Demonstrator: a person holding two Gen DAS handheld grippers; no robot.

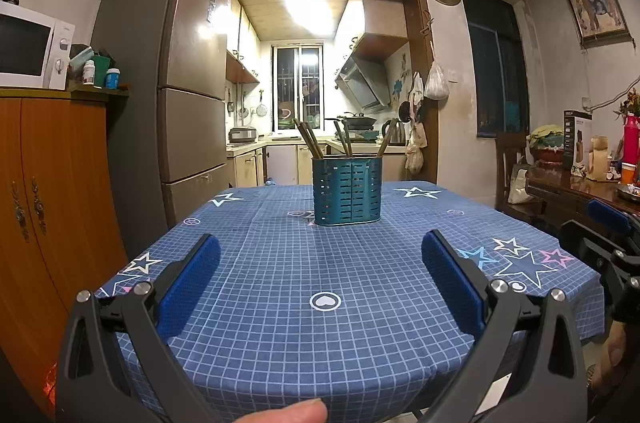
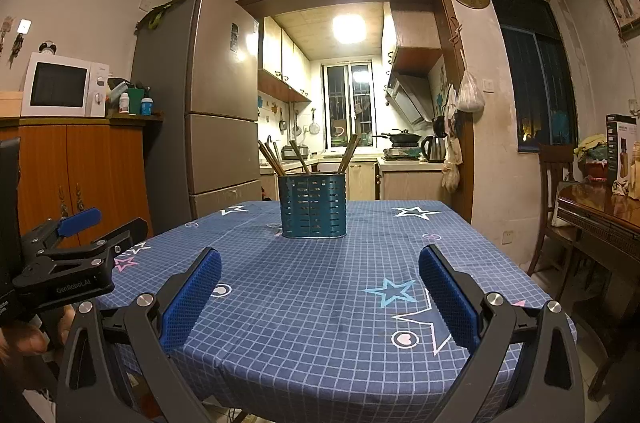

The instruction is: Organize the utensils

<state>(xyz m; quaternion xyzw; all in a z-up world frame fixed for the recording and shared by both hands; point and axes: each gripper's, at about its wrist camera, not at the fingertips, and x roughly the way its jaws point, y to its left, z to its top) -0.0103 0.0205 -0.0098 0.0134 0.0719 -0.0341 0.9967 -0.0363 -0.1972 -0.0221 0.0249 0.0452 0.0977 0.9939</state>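
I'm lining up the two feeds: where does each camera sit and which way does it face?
Left wrist: on the left tool, facing the teal slotted metal utensil holder across the blue checked tablecloth; a fingertip shows, right tool at right edge.
Right wrist: on the right tool, facing likewise; left tool at left.
Shared: holder, tablecloth, kitchen behind.

The holder (image 1: 346, 191) hides the lower ends of the utensils (image 1: 310, 139), so I cannot tell what kind each one is. My thumb (image 1: 294, 411) is cut off by the bottom edge. My right gripper (image 1: 612, 243) runs off the left view's right edge. The desk (image 2: 320, 303) loses its near edge behind my fingers (image 2: 192, 299).
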